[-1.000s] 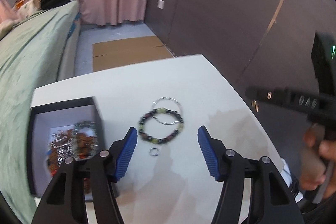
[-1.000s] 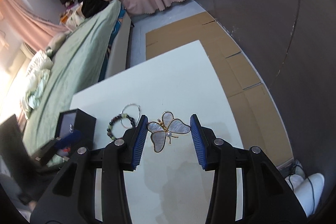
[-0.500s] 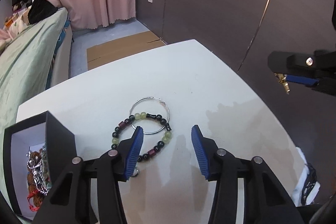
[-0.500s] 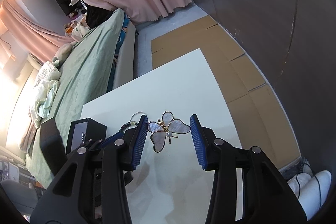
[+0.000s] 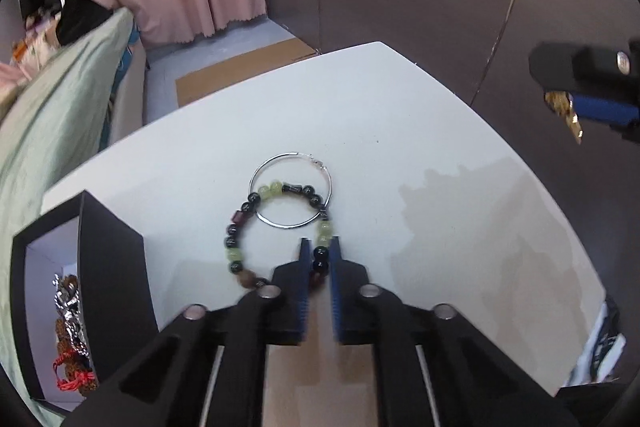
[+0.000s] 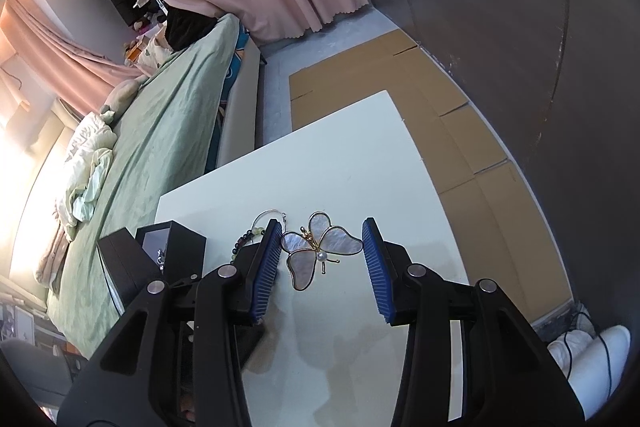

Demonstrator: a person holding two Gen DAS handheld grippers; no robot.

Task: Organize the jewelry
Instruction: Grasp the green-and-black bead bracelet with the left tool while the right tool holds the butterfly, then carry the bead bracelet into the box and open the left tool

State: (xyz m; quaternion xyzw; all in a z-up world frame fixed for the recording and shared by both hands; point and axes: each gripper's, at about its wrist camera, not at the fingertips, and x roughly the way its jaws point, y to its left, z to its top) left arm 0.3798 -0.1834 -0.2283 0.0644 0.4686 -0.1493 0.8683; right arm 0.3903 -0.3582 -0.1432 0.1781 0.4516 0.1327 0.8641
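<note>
1. Left gripper: blue pads drawn nearly together, pinching the near arc of the beaded bracelet on a dark bead. Bracelet lying flat on the white table, just right of the black jewelry box.
2. Right gripper: fingers spread wide, yet the butterfly brooch sits between the pads, one wing tip against the left pad. Brooch seemingly off the table; grip itself not verifiable from the right wrist view. In the left wrist view, gold edge of the brooch visible at that gripper's tip, up and well right of the box.
3. Beyond the bracelet, farther from the box: thin silver hoop, overlapping the bracelet's far arc. Which lies on top: cannot tell.
4. Box: open, beside the table's left edge, already holding chains and red-corded pieces.
5. Step in hand, by judgement: pick-up of the bracelet, pinch made, lift not yet begun. Roughly mid-task: some pieces boxed, bracelet, hoop and brooch outstanding.
6. Next move calls for: straight lift, slow, checking for the hoop snagging; then carry left over the box wall and release inside. Brooch likely to follow.
7. Risk: round bead slipping from the pads; hoop dragged along.
</note>
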